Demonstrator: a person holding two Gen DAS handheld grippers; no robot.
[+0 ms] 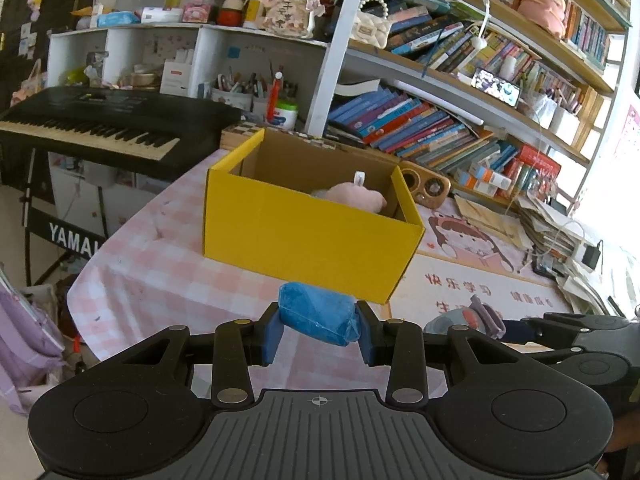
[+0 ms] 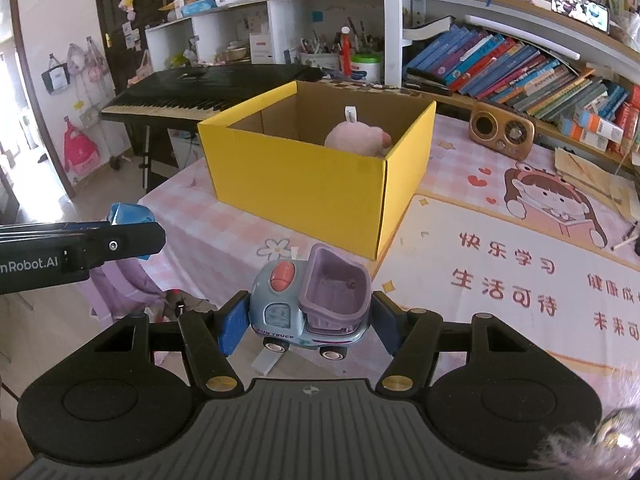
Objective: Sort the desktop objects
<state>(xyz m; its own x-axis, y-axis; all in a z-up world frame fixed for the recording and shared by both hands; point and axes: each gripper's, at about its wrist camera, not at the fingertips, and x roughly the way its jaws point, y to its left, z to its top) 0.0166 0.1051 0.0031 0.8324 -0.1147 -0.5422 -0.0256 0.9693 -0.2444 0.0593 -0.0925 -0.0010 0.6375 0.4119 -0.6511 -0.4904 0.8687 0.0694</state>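
Blue plastic-wrapped packet (image 1: 316, 316): in my left wrist view it sits pinched in my left claw (image 1: 318, 330), held in the air just before the open yellow cardboard box (image 1: 308, 236) on the pink checked table (image 1: 160, 264). A pink plush toy (image 1: 354, 197) lies inside that box.

In my right wrist view, my right claw (image 2: 310, 320) grips a grey-and-purple toy dump truck (image 2: 312, 300), near the box's front corner.

A black keyboard (image 2: 192, 92) stands beside shelves of books (image 2: 520, 68).
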